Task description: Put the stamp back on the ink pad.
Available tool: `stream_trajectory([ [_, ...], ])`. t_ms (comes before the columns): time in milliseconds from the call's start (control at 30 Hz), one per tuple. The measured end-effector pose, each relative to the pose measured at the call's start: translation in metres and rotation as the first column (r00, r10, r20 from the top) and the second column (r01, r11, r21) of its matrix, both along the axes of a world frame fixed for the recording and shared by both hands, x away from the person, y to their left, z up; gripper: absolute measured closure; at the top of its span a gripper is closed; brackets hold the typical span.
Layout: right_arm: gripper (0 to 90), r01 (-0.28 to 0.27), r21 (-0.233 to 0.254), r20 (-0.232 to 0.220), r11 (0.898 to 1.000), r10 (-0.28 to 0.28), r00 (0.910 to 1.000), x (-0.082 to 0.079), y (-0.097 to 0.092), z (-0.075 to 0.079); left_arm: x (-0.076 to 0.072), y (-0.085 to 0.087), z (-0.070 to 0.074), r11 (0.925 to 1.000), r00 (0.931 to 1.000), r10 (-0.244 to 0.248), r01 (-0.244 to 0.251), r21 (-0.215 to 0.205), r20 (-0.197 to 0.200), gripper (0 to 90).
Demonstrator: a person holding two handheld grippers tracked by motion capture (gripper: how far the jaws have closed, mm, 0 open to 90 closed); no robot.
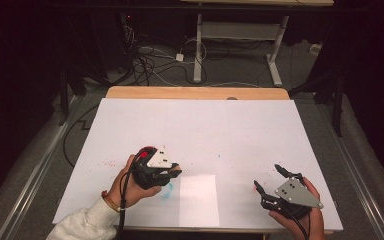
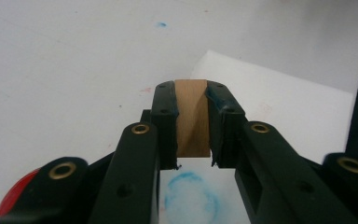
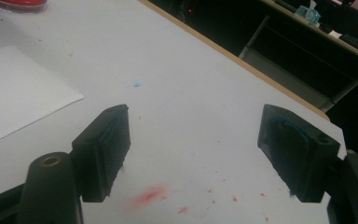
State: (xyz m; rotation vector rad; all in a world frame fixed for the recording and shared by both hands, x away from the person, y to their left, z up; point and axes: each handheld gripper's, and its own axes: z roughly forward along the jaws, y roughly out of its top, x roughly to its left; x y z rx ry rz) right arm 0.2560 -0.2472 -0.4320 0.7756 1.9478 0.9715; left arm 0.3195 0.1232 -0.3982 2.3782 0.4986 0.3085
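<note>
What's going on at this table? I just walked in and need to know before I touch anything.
A person holds a gripper in each hand over a white-covered table. The left gripper is shut on a small wooden block, held just above a blue ink smudge beside a white sheet of paper. The right gripper hangs open and empty above red ink spots.

Plain wooden block (image 2: 192,116) clamped upright, above blue smudge (image 2: 191,198).
</note>
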Motion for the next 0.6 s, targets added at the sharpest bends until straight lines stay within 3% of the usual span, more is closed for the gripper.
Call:
stream_trajectory([
  [300,25.4,-0.005,-0.009,-0.007,1.000,0.005,1.0000,0.000,0.002,-0.001,-0.008,-0.024,-0.015,0.9970,0.9970,-0.069,0.070,0.032,-0.034,73.4],
  [600,25.7,-0.002,-0.008,-0.004,1.000,0.002,1.0000,0.000,0.002,-0.002,-0.008,-0.045,-0.036,0.9917,0.9906,-0.107,0.113,0.062,-0.085,73.4],
])
